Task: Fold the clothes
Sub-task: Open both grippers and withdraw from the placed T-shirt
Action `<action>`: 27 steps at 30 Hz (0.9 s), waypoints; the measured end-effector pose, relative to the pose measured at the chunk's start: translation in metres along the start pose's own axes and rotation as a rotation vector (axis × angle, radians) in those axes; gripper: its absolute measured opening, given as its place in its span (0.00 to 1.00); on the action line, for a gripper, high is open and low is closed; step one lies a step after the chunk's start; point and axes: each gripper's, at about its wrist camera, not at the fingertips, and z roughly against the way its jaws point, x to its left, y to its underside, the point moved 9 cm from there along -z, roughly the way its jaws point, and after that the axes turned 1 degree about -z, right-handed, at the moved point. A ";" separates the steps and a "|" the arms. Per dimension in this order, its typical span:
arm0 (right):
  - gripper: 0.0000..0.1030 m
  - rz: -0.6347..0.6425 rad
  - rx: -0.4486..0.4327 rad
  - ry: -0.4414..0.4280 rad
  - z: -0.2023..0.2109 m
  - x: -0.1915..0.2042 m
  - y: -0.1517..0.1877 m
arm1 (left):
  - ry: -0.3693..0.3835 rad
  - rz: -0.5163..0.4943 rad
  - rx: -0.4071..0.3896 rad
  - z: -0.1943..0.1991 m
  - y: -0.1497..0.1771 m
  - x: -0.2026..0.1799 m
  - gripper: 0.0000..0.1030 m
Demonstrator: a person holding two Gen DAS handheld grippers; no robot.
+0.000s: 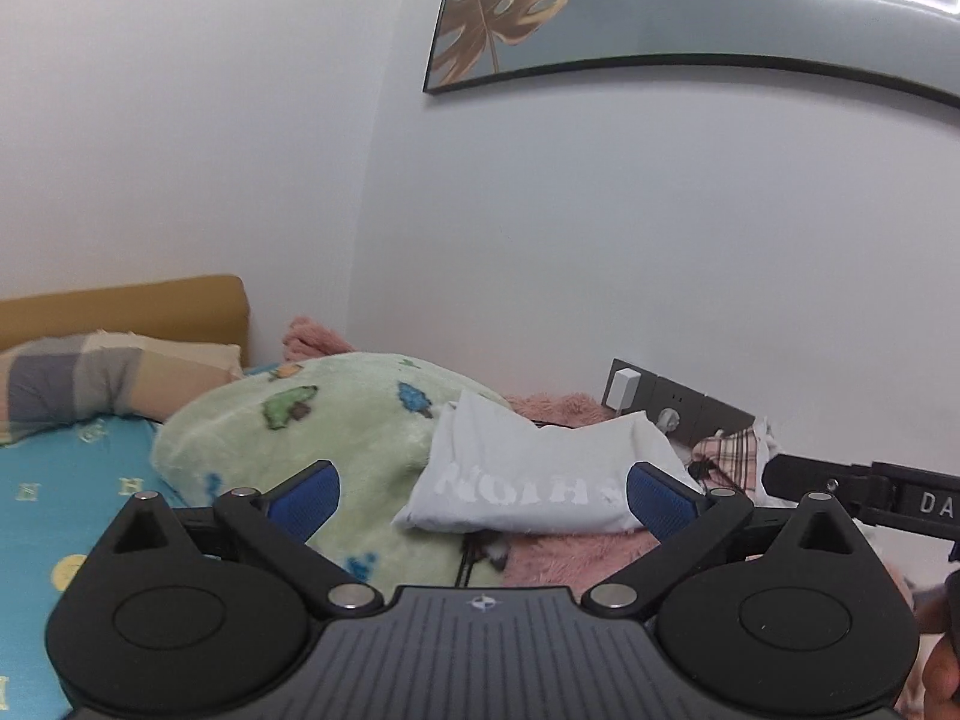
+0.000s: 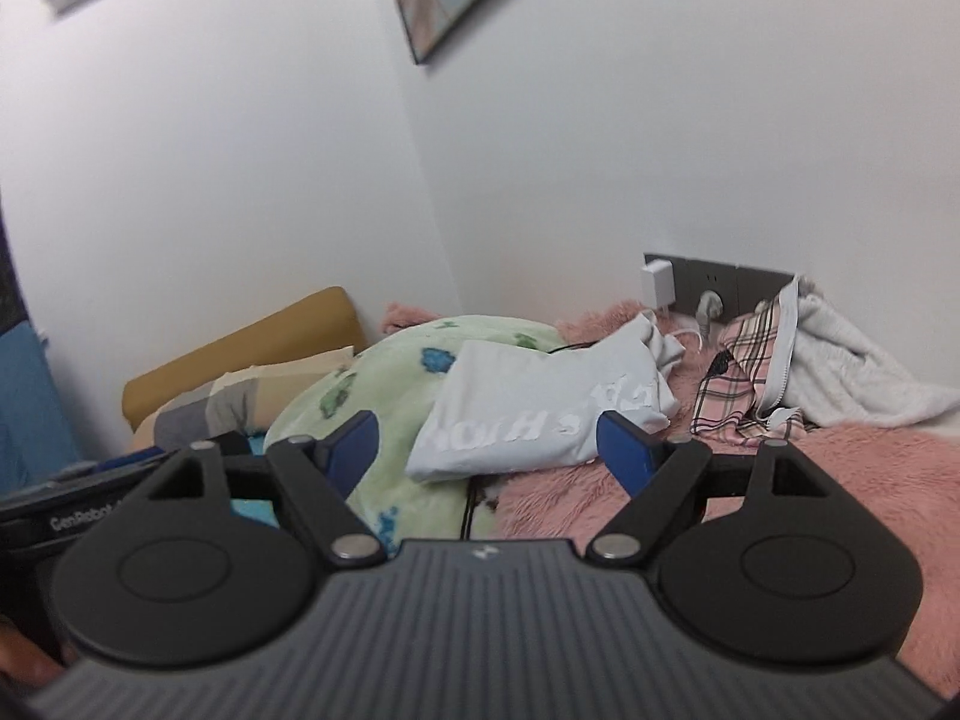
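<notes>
On the far left of your left wrist view, a blue patterned bed sheet runs under a checked pillow propped on a mustard-yellow padded headboard. Next comes a rumpled pale-green fleece blanket with blue and green shapes. Your left gripper has its blue-padded jaws spread wide with nothing between them; it hangs above the bedding. Beyond it, the folded white T-shirt with pale lettering lies partly on the green blanket and partly on a fluffy pink blanket. Your right gripper is likewise spread wide and empty, clear of the shirt. Further right, a white charger sits in a grey wall socket strip, and a pink plaid garment lies beside a crumpled white fleece garment.
</notes>
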 end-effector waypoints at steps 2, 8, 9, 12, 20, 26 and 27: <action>0.79 0.013 -0.021 -0.006 0.015 0.008 0.005 | -0.010 -0.016 -0.016 0.025 0.005 -0.002 1.00; 0.79 0.078 -0.092 -0.011 0.047 0.037 0.017 | -0.001 0.018 -0.027 0.063 0.027 0.006 1.00; 0.79 0.086 -0.108 -0.011 0.051 0.041 0.019 | 0.000 0.024 -0.028 0.067 0.030 0.008 1.00; 0.79 0.142 -0.133 -0.018 0.057 0.055 0.031 | -0.005 0.028 -0.039 0.075 0.033 0.017 1.00; 0.79 0.134 -0.141 0.007 0.052 0.063 0.050 | -0.028 0.024 -0.089 0.085 0.031 0.037 1.00; 0.79 0.146 -0.125 0.042 0.042 0.064 0.052 | -0.043 0.028 -0.083 0.086 0.037 0.046 1.00; 0.79 0.152 -0.124 0.045 0.041 0.064 0.052 | -0.044 0.027 -0.081 0.085 0.038 0.047 1.00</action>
